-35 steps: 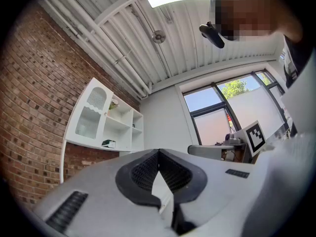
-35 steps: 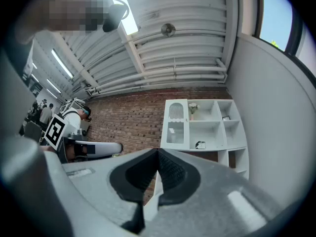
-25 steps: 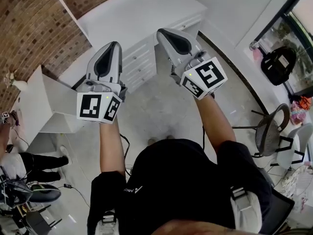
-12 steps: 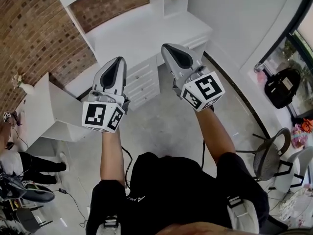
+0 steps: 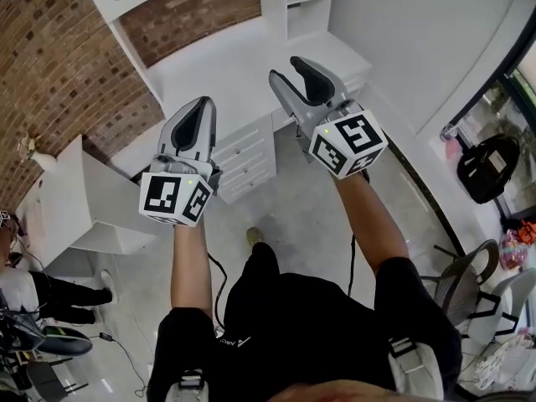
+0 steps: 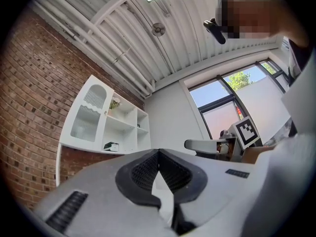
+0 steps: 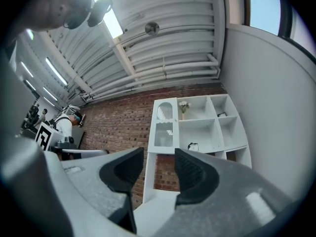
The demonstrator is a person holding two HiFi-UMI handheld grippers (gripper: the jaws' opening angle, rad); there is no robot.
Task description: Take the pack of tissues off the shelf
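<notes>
A white wall shelf (image 7: 197, 125) hangs on the brick wall above a white desk. A small dark-and-white pack, the tissues (image 7: 192, 146), lies in its lower middle compartment; it also shows as the tissues (image 6: 111, 146) in the left gripper view. Both grippers are held up in front of the person, well short of the shelf. My right gripper (image 7: 159, 154) is opening its jaws, with nothing between them; in the head view the right gripper (image 5: 289, 68) stands spread. My left gripper (image 5: 201, 105) is shut and empty, its pads meeting at the left gripper (image 6: 158, 153).
A white desk with drawers (image 5: 243, 153) stands below the shelf against the brick wall (image 5: 59, 65). A vase of flowers (image 7: 184, 105) sits in an upper compartment. Another person (image 5: 33, 291) is at the left; chairs (image 5: 461, 283) and a black bag (image 5: 490, 170) are at the right.
The right gripper's jaws have parted from shut to open. The view has tilted up, so the desk and the shelf's foot now show more fully. The left gripper stays shut.
</notes>
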